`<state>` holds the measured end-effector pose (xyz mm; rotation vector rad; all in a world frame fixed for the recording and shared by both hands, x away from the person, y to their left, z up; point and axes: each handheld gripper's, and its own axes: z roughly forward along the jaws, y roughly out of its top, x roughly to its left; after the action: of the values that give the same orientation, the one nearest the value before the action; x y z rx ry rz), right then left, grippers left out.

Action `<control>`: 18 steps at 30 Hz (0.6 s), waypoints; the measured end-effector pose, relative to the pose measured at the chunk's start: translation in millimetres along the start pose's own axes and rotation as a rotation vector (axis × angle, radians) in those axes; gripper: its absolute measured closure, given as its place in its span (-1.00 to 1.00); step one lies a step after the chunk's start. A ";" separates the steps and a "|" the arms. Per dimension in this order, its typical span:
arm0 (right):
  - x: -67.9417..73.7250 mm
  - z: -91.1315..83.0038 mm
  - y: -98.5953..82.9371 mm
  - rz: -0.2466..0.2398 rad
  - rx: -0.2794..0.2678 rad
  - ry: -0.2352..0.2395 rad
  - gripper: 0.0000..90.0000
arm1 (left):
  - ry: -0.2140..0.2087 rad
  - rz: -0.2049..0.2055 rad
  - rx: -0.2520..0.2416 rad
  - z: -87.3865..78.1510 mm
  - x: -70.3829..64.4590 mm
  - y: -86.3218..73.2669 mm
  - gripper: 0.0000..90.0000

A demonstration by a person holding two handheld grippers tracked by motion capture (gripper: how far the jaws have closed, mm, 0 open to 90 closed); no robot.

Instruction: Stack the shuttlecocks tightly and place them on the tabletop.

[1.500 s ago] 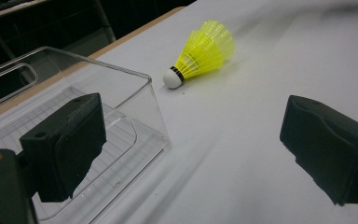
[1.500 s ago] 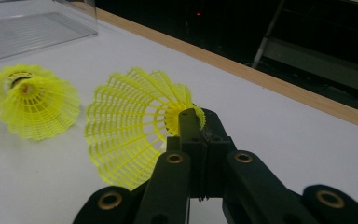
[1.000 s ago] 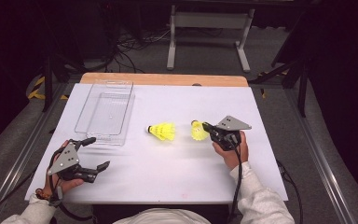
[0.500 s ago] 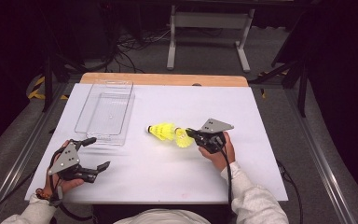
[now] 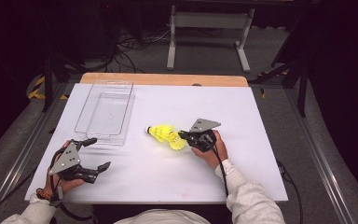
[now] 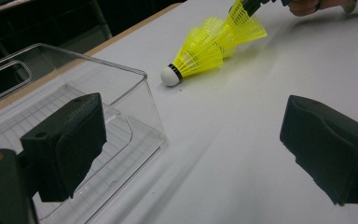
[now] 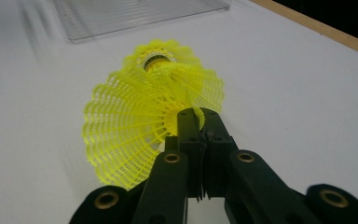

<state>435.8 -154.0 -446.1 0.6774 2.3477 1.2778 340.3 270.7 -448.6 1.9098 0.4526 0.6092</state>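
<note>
Two yellow shuttlecocks are on the white table. One shuttlecock [image 5: 158, 131] [image 6: 193, 60] lies on its side, its white cork pointing toward the clear tray. My right gripper [image 5: 182, 136] [image 7: 198, 117] is shut on the skirt rim of the second shuttlecock [image 5: 177, 141] [image 7: 126, 135]. That one's front end overlaps the lying one's skirt; I cannot tell whether they are nested. My left gripper [image 5: 99, 154] [image 6: 191, 144] is open near the table's front left with nothing between its fingers, aimed at the tray's near corner and the shuttlecocks.
A clear plastic tray [image 5: 103, 112] [image 6: 140, 93] [image 7: 135, 14] stands at the back left of the table [image 5: 242, 116]. A wooden strip [image 5: 168, 79] runs along the far edge. Cables and a metal stand are on the floor beyond.
My right gripper has carried its shuttlecock leftward until it meets the lying shuttlecock. The left gripper has stayed in place.
</note>
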 end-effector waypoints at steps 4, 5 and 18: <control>-1.4 2.9 -1.5 -0.005 0.023 -0.019 0.85 | -0.001 -0.001 0.003 0.6 -0.1 -0.2 -0.82; -2.2 4.6 -2.3 -0.008 0.038 -0.040 0.76 | -0.001 0.002 0.005 0.7 -0.1 -0.1 -0.82; -5.4 6.5 -4.8 -0.006 0.072 -0.086 0.45 | -0.003 0.002 0.006 1.2 0.0 -0.2 -0.82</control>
<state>442.6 -155.1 -453.0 0.7319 2.3338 1.1432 341.0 270.0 -449.2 1.9168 0.4507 0.6071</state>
